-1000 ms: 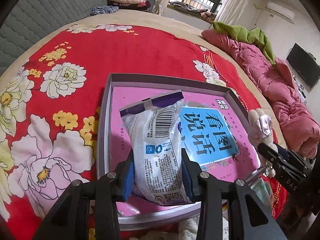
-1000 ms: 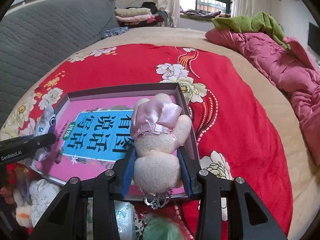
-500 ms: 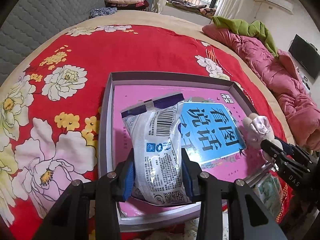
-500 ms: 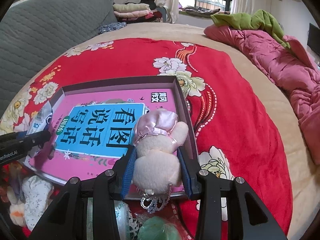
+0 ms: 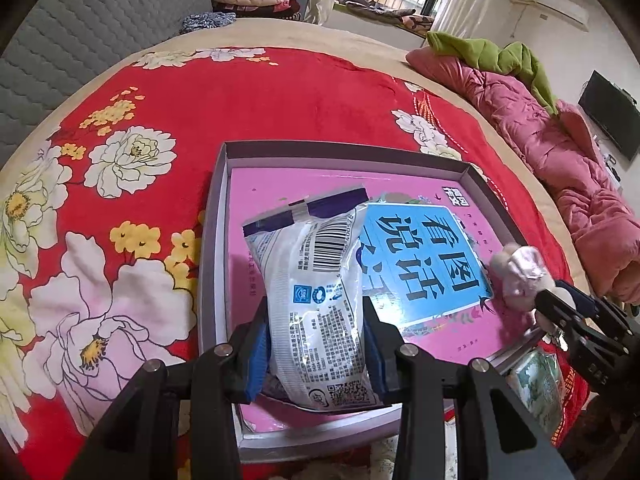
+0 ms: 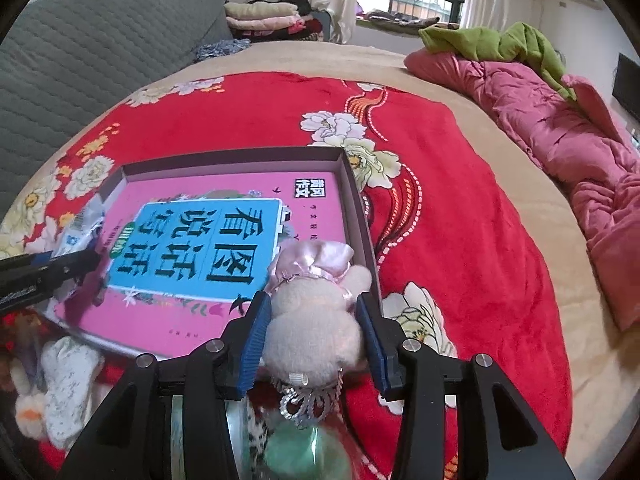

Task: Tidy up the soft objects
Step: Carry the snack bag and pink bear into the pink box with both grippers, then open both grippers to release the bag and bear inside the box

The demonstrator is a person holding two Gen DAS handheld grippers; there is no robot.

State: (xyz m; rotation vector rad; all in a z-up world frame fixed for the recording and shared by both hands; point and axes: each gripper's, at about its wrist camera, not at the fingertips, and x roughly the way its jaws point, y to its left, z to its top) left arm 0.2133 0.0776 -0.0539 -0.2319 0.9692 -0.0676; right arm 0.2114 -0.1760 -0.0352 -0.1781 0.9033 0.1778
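Two grippers are at work over the bed, each with something soft in it. The left gripper (image 5: 316,344) has its blue-padded fingers (image 5: 258,354) pressed against the sides of a white snack packet (image 5: 316,300), printed with a barcode and small text and sealed with a purple strip at its far end. The packet is held above the left part of a shallow grey box (image 5: 212,264) whose floor is covered by a pink sheet with a blue panel of large Chinese characters.

The right gripper (image 6: 316,340) has its fingers (image 6: 254,340) closed on a cream plush toy (image 6: 312,320) wearing a pale pink satin bow, with a small silver crown trinket (image 6: 306,400) hanging from it toward the camera. The toy sits at the box's near right corner, partly over the right wall; whether it rests on the box I cannot tell. From the left wrist view the same toy (image 5: 520,276) shows at the right edge of the pink sheet.

The box lies on a red blanket (image 6: 460,208) with big white and yellow flowers. A pink quilt (image 6: 560,132) with a green garment (image 6: 488,44) on it is heaped along the far right, and folded clothes (image 6: 260,16) are stacked near the window.
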